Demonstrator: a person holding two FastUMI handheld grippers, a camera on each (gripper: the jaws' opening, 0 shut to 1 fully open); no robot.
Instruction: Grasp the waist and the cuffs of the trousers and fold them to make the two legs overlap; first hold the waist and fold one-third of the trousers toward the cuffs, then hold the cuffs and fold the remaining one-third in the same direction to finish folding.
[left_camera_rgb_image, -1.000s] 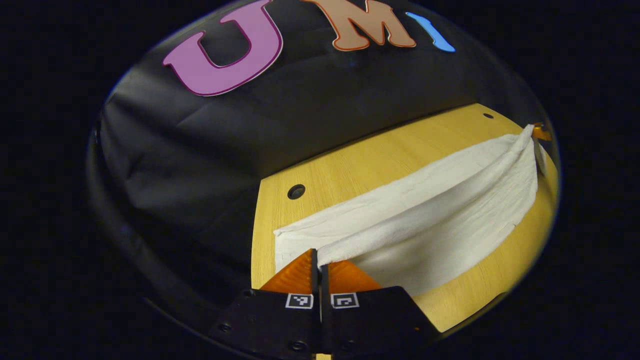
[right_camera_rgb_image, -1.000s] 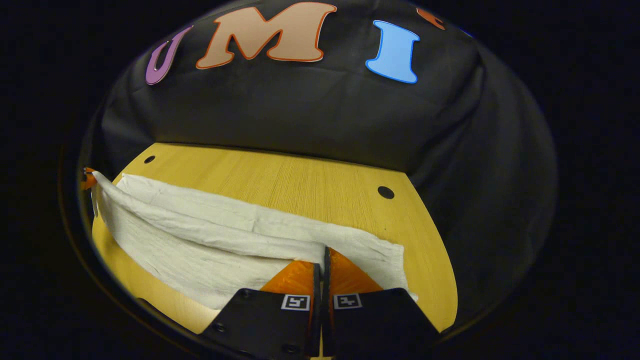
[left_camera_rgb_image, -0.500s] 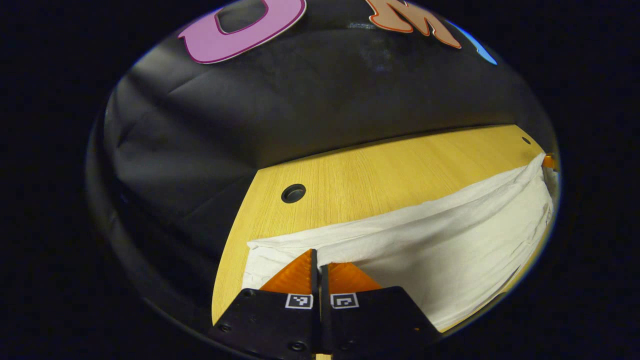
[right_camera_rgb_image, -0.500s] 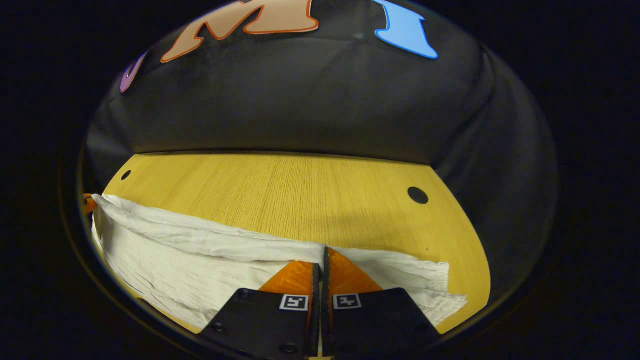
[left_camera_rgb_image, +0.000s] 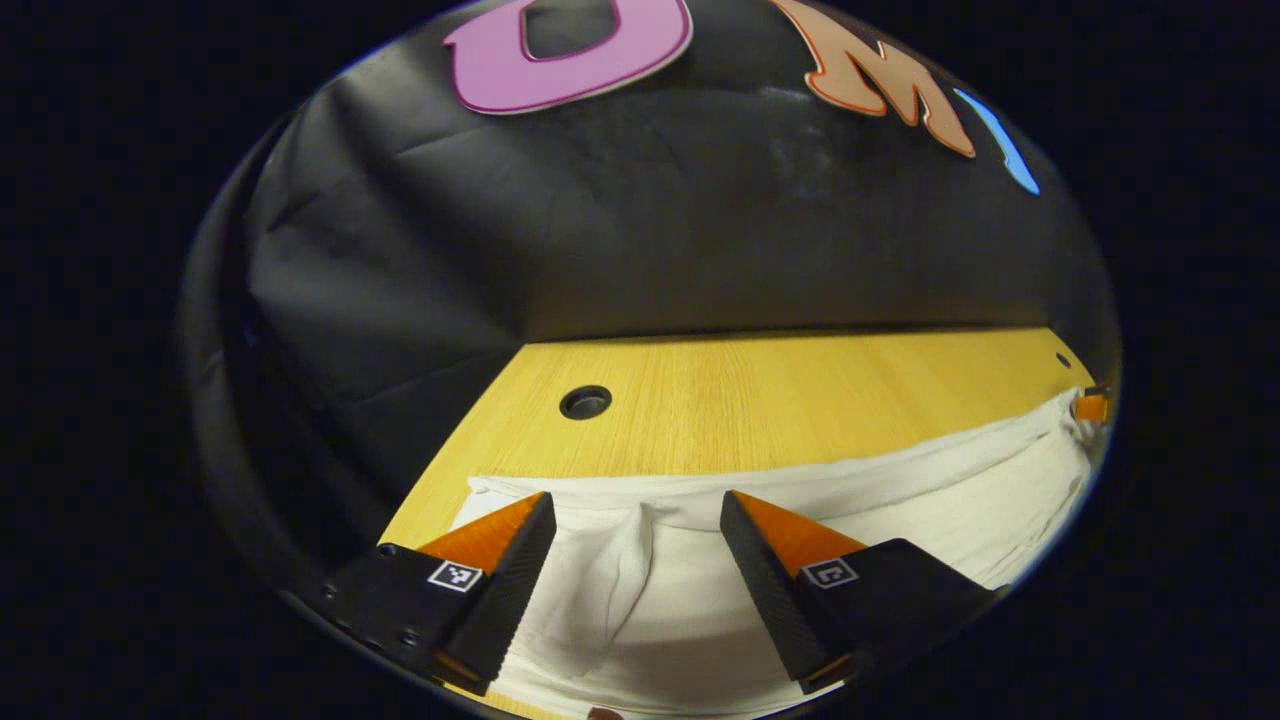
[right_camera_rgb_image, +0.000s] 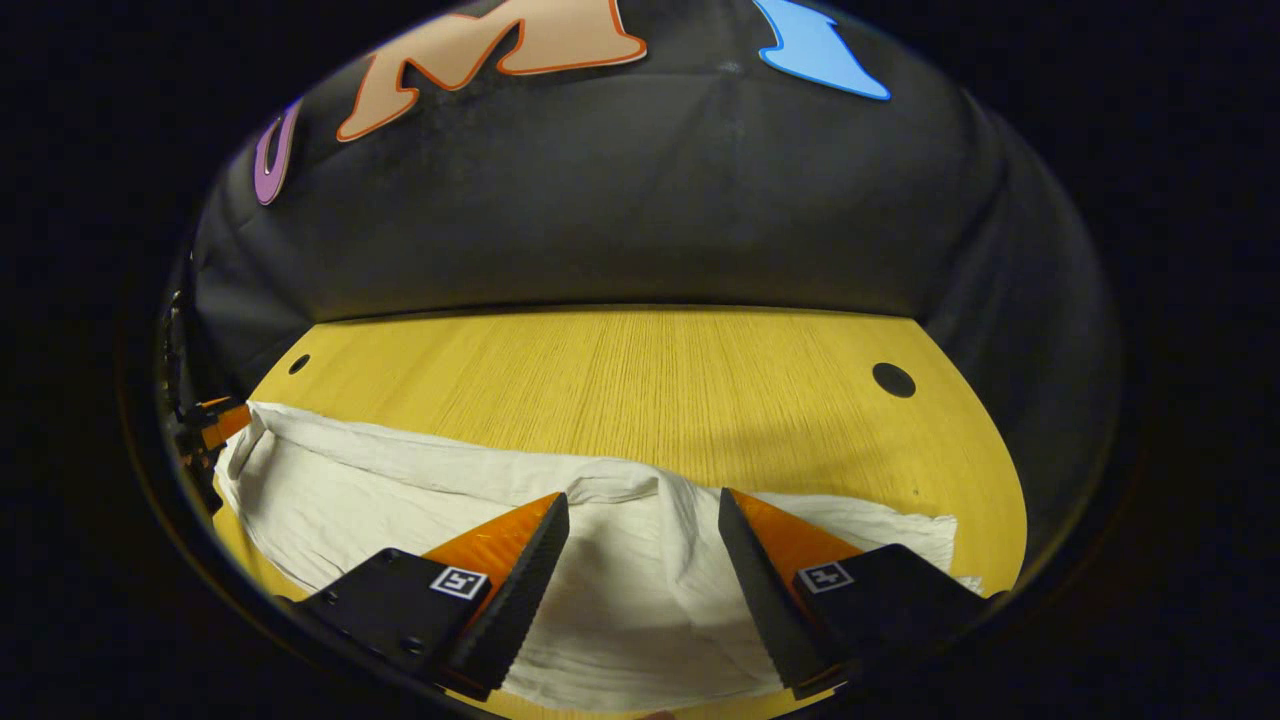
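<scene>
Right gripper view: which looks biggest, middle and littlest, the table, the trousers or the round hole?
As they look in the right gripper view:
1. table, the widest thing
2. trousers, a little less wide; the fingers hide part of them, and they lie nearer the camera
3. hole, far the smallest

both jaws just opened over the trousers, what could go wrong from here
1. A raised ridge of cloth stands between the open jaws of the left gripper and right gripper; the trousers may keep a lumpy fold.
2. The folded edge looks wavy on the table, so the legs may not overlap squarely.
</scene>
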